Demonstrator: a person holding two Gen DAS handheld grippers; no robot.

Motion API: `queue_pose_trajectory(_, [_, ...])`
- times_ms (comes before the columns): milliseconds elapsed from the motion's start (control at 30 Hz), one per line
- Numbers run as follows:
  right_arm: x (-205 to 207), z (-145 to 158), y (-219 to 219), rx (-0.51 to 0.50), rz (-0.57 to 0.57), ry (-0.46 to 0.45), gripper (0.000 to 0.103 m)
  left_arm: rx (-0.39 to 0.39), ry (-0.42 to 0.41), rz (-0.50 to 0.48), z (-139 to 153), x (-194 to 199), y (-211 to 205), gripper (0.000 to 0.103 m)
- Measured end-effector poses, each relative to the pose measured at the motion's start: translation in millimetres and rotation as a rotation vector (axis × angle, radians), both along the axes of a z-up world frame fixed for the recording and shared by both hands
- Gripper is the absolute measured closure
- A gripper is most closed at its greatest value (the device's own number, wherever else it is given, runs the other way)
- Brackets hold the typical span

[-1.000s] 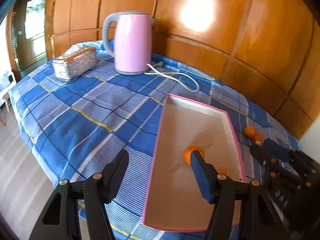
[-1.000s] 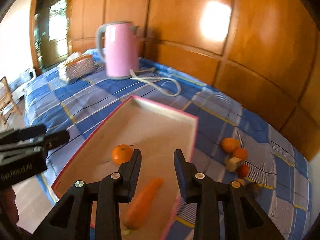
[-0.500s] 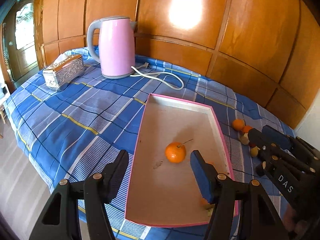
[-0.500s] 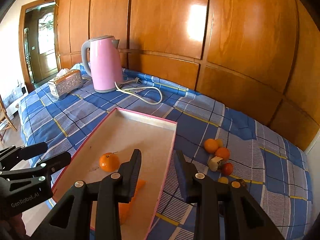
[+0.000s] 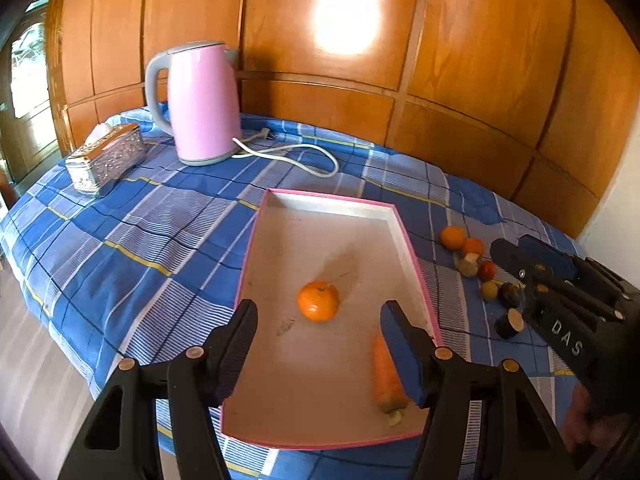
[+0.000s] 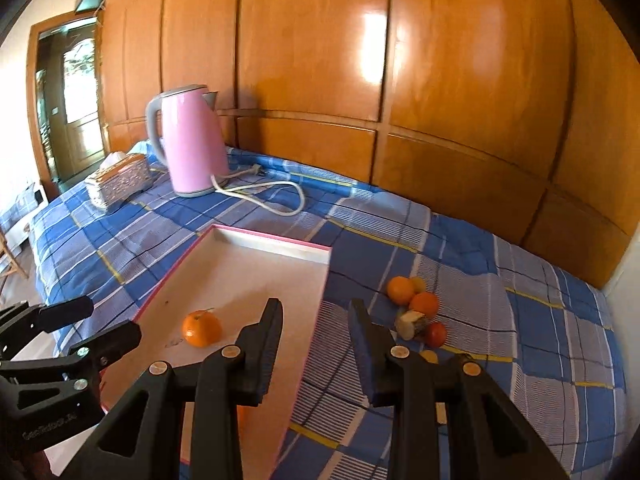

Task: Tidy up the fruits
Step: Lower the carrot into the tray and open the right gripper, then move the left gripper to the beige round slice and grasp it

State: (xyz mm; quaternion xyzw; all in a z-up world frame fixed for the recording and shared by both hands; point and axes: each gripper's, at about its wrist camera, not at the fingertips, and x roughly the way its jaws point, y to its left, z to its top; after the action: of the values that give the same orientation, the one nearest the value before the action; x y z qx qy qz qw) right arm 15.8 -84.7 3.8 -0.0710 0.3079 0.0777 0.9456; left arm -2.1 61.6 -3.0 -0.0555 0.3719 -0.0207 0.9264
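Only the left wrist view shows the carrot lying in the tray at 5 o'clock from the orange; the right view hides it behind the right tool. Both the left tool and the right one are spread, holding nothing. Loose fruits sit on the table, at 3 o'clock from the tray.
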Motion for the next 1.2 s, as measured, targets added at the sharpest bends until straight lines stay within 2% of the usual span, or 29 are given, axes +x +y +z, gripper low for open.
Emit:
queue_pose_trajectory(600, [2, 2, -66, 0.055, -0.155, -0.013, 0.069, 0.044, 0.009, -0.110, 1, 3, -43, 0.038])
queue_pose_trajectory(1200, [2, -6, -107, 0.035, -0.239, -0.019, 0.066, 0.091, 0.038, -0.246, -3, 15, -100, 0.038])
